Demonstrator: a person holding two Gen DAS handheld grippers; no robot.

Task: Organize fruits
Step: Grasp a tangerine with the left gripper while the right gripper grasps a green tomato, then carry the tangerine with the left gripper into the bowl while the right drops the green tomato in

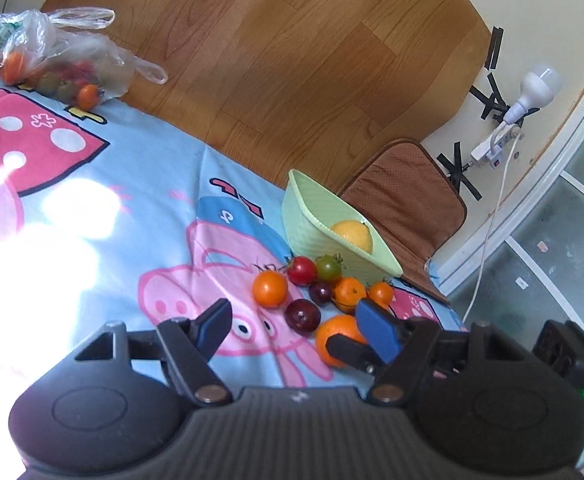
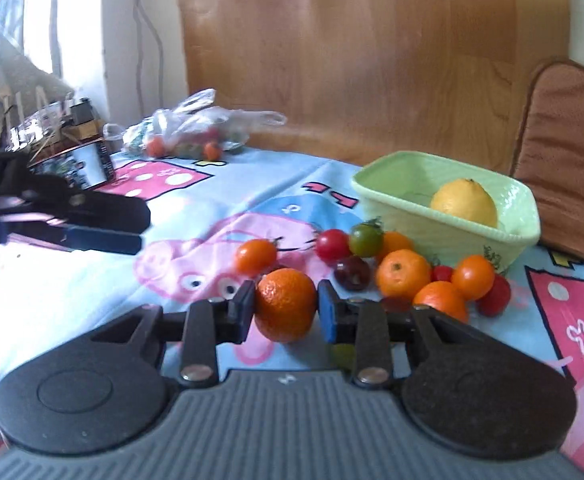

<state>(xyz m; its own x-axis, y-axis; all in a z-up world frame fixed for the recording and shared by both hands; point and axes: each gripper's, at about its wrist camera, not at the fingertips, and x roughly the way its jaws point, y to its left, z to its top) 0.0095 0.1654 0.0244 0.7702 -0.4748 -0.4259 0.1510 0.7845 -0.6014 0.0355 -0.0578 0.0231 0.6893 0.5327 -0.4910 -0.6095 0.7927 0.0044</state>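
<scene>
R gripper (image 2: 286,307), black w/ blue pads, pinches a dimpled round orange mandarin (image 2: 286,304) btwn its two fingers, one pad on each side of the fruit, low over the light-blue cartoon-pig blanket (image 2: 196,184). In the L wrist view the same mandarin (image 1: 337,338) shows w/ the R gripper's finger across it. L gripper (image 1: 292,320) is spread wide, nothing btwn its pads, hovering above the pig print near the fruit pile. Just beyond the mandarin lies the loose pile: smooth orange tomato (image 2: 255,256), red cherry tomato (image 2: 332,245), green-red tomato (image 2: 366,239), dark purple plum (image 2: 352,273), more mandarins & small tomatoes touching one another. Behind the pile, just beside it, sits a pale-green ribbed plastic basket (image 2: 396,196) holding one yellow lemon (image 2: 464,202). Far corner of blanket: clear plastic bag (image 2: 196,130) w/ more small fruit, well apart from the pile. Brown seat cushion (image 2: 568,152) stands behind the basket.
</scene>
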